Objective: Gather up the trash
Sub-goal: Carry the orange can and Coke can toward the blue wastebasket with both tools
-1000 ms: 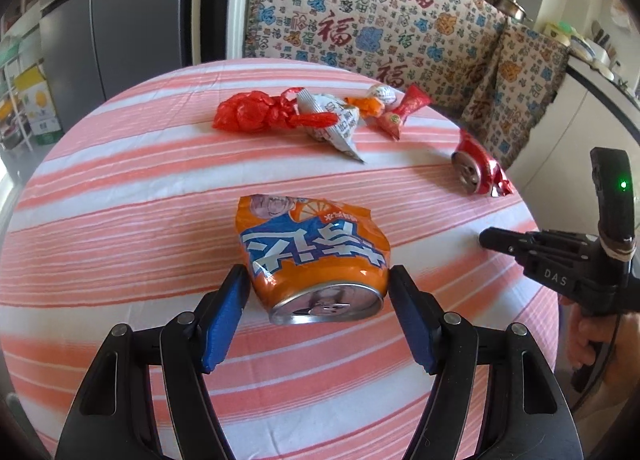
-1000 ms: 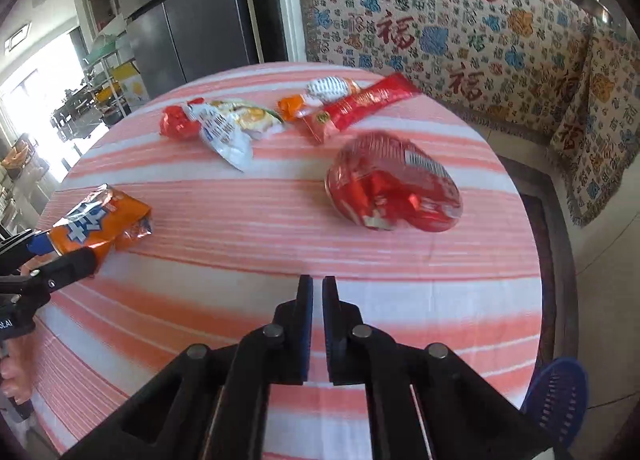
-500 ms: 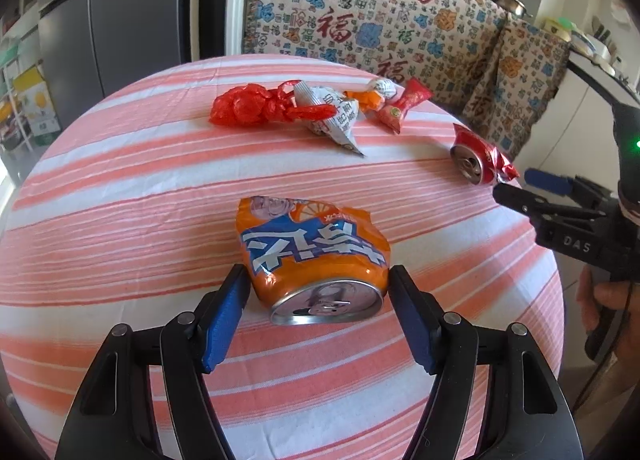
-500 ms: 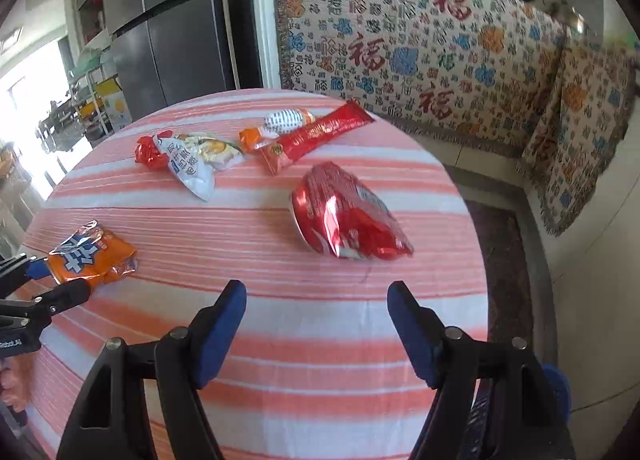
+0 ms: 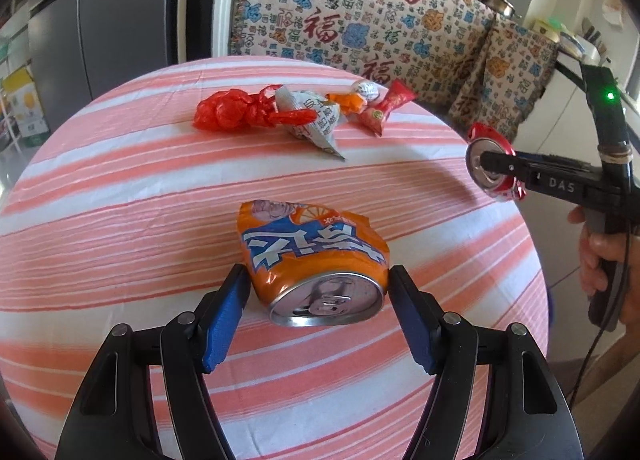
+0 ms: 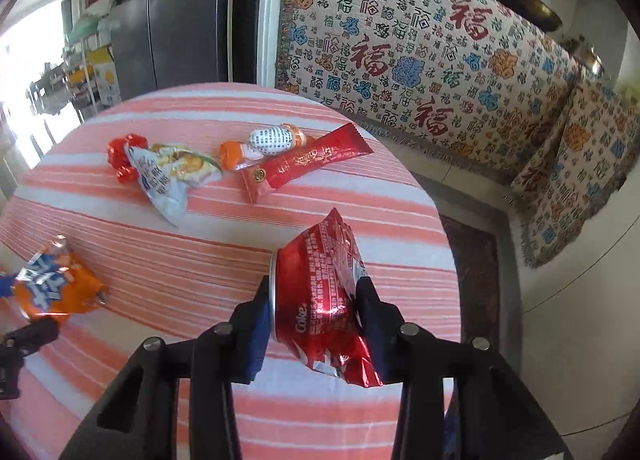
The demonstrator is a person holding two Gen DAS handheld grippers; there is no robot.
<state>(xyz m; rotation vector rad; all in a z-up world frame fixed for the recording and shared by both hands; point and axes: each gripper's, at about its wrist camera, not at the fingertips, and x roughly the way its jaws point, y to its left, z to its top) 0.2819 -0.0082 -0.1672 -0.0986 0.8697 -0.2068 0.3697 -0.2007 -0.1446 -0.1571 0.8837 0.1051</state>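
A crushed orange can (image 5: 316, 256) lies on the striped tablecloth (image 5: 120, 196) with my left gripper (image 5: 316, 278) shut on it, blue pads against both sides. The same can (image 6: 52, 288) shows at the left edge of the right wrist view. A crushed red Coke can (image 6: 320, 292) sits between the jaws of my right gripper (image 6: 314, 288). Those jaws are closing and both pads touch the can. In the left wrist view the red can (image 5: 490, 180) is near the table's right edge, with the right gripper (image 5: 496, 166) across it.
Further back lie a red plastic bag (image 5: 228, 112), a white snack wrapper (image 6: 168, 176), a small orange-and-white wrapper (image 6: 272, 138) and a long red sachet (image 6: 308, 162). A patterned cloth (image 6: 420, 60) hangs behind the round table, and a grey fridge (image 6: 180, 28) stands back left.
My right gripper went from shut to wide open, came forward over the red can and closed around it. The left gripper and the orange can stayed put.
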